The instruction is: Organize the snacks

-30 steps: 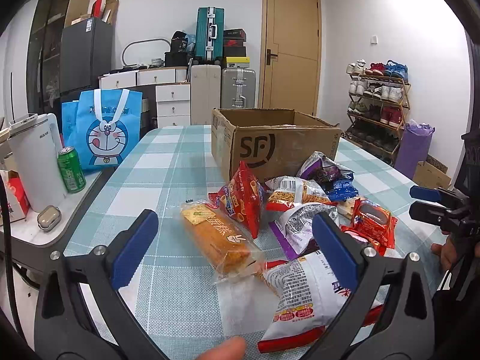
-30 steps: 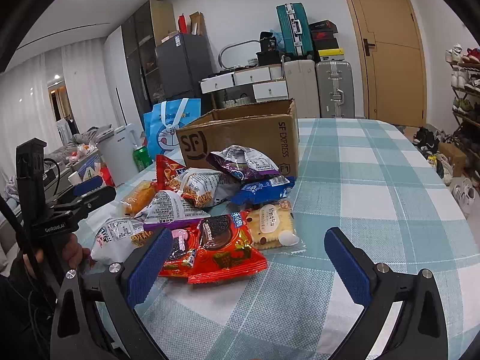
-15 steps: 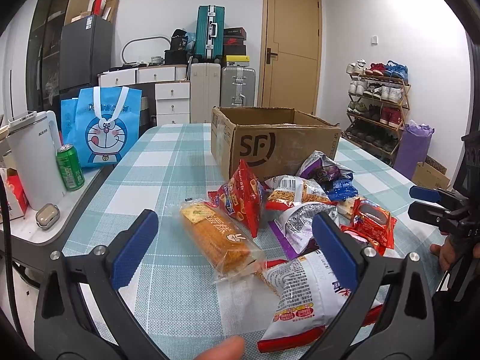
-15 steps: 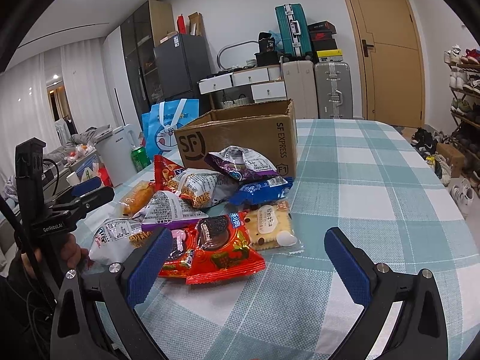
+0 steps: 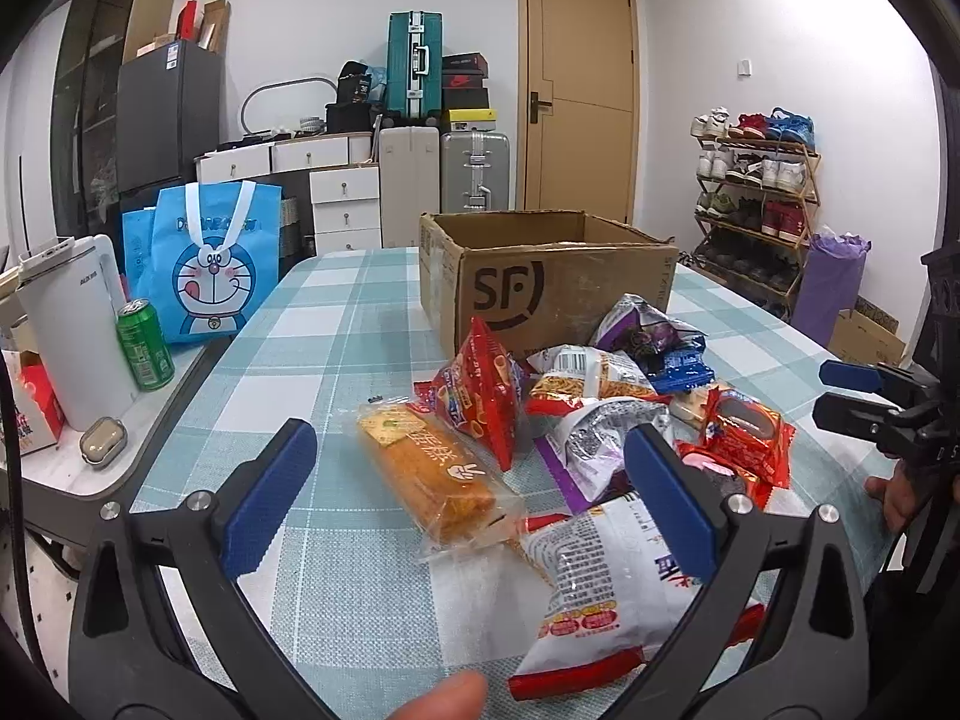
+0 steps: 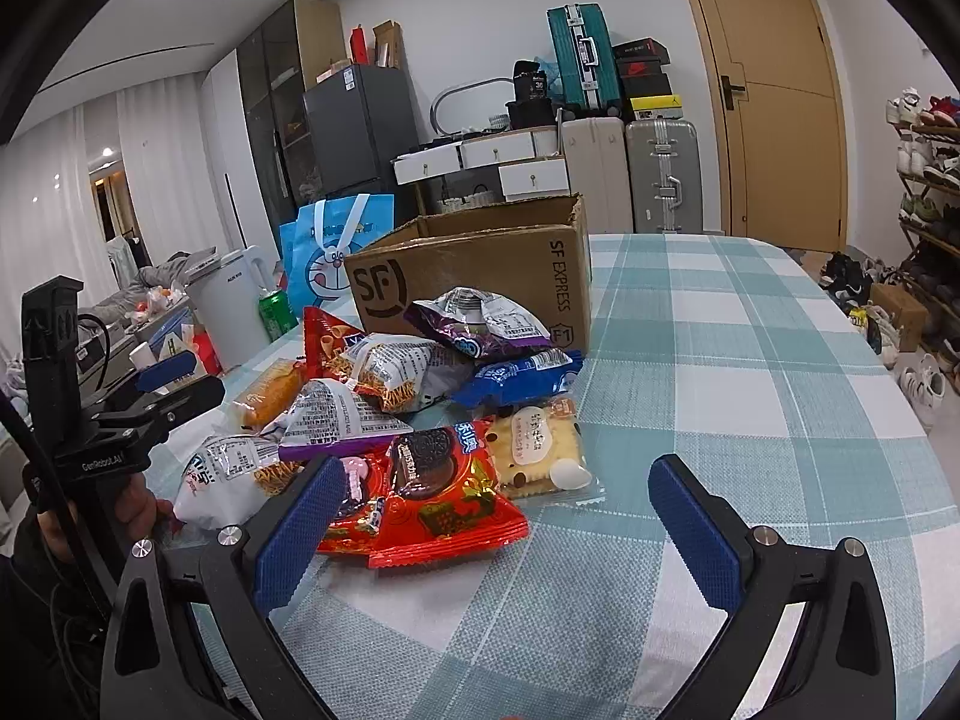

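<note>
A pile of snack packets lies on the checked tablecloth in front of an open SF cardboard box, which also shows in the right wrist view. My left gripper is open and empty, just short of an orange cake packet and a white chips bag. My right gripper is open and empty, near a red Oreo packet and a pale biscuit packet. Further packets are a red cone bag, a purple bag and a blue packet.
A side table at the left holds a white kettle, a green can and a blue Doraemon bag. A shoe rack stands at the right. Suitcases and drawers line the back wall.
Both grippers have barely shifted; the views drift slightly. Nothing was taken hold of or moved.
</note>
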`<act>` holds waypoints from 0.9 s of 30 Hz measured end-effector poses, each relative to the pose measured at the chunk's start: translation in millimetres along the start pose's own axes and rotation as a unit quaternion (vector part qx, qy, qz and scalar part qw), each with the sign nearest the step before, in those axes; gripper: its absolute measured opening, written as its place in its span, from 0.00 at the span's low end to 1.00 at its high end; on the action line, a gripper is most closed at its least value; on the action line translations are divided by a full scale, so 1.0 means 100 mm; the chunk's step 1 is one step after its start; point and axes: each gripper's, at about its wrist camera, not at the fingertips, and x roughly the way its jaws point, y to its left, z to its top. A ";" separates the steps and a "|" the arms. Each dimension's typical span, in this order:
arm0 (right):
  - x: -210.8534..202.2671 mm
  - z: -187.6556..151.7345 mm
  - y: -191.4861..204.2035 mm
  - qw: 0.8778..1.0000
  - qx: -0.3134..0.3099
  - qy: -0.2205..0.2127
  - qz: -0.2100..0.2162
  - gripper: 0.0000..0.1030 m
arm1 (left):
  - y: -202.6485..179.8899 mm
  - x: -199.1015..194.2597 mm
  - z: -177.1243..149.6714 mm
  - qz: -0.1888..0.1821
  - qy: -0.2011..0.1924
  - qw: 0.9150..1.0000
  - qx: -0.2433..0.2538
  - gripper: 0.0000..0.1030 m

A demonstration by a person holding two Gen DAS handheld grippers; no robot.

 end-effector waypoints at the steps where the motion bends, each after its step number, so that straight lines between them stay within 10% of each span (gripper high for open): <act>1: 0.00 0.00 0.00 1.000 0.000 -0.001 0.000 1.00 | -0.01 0.00 0.00 0.001 0.001 1.000 0.001 0.99; 27: 0.21 0.02 0.08 0.998 -0.009 0.057 -0.024 1.00 | -0.11 -0.03 -0.04 -0.067 0.079 0.994 -0.019 0.99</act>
